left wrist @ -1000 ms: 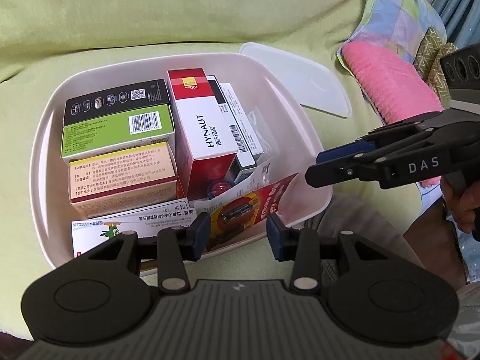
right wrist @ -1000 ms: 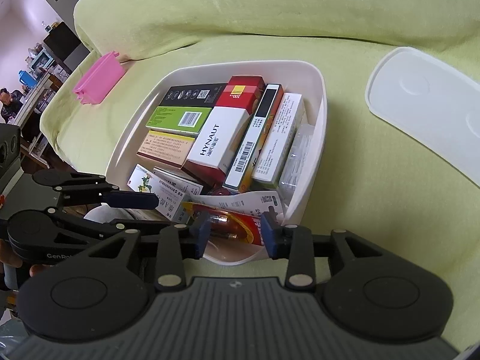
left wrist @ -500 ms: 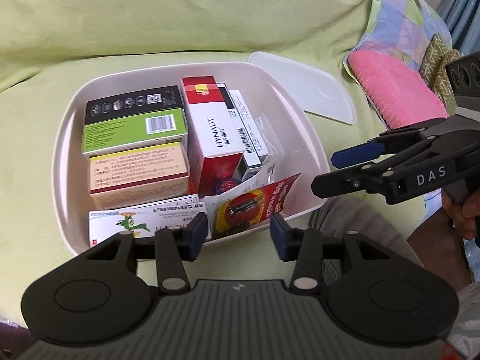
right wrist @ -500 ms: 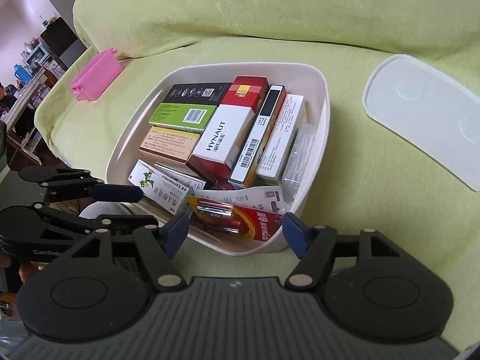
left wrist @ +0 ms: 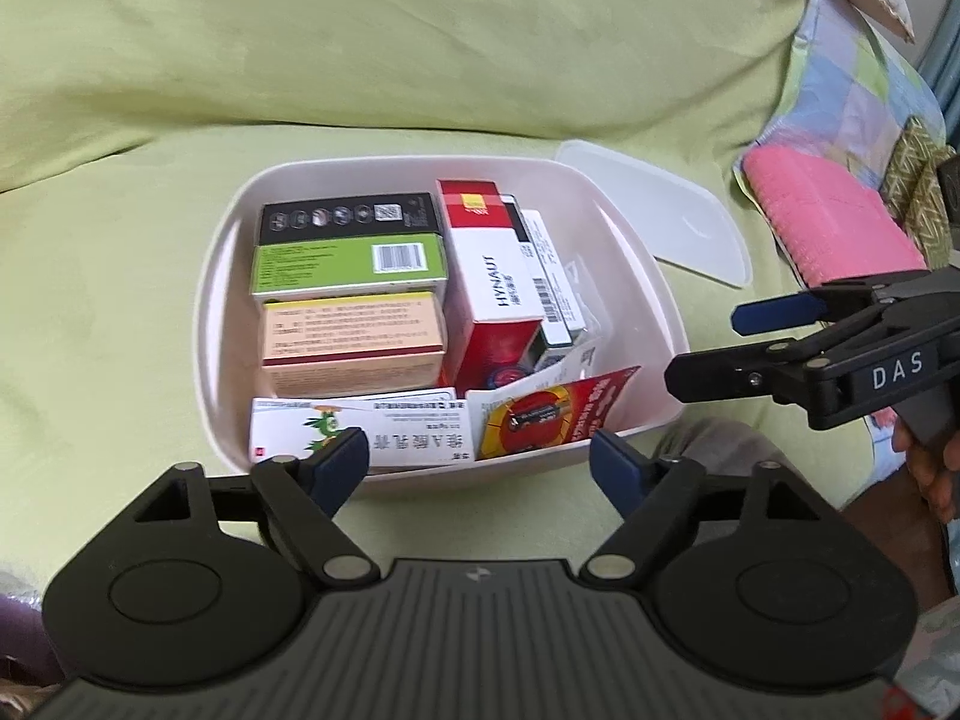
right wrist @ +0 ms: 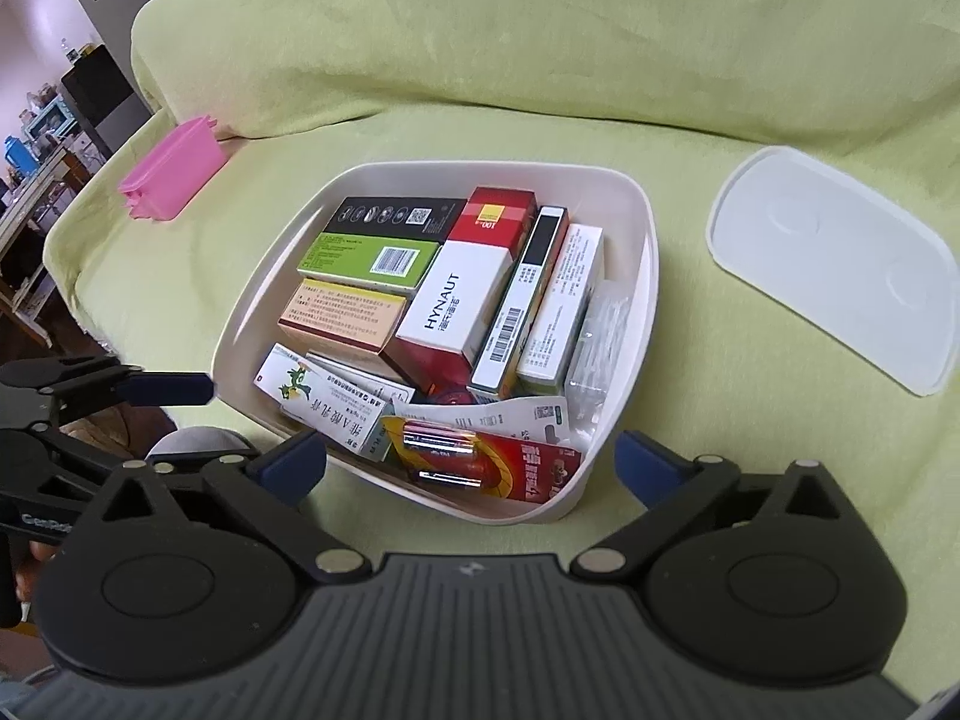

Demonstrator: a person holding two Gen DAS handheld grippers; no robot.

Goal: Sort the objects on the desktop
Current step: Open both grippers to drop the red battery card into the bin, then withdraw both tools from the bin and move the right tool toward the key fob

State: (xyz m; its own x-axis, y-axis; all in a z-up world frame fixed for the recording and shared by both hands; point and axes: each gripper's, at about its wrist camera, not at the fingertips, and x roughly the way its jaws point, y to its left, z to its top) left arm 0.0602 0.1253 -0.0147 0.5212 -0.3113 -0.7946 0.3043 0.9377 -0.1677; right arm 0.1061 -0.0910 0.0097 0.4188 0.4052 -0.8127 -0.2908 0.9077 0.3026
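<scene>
**Both claws hanging at the near rim of the bin**

I'm holding my left gripper (left wrist: 477,463) and right gripper (right wrist: 471,461) spread wide, gripping nothing. The bin (right wrist: 642,222) is sitting dead ahead with the boxes packed inside — the battery card (right wrist: 480,459) is lying nearest, long axis crosswise, just past my right claw. The lid (right wrist: 840,264) is lying off to the right.
</scene>
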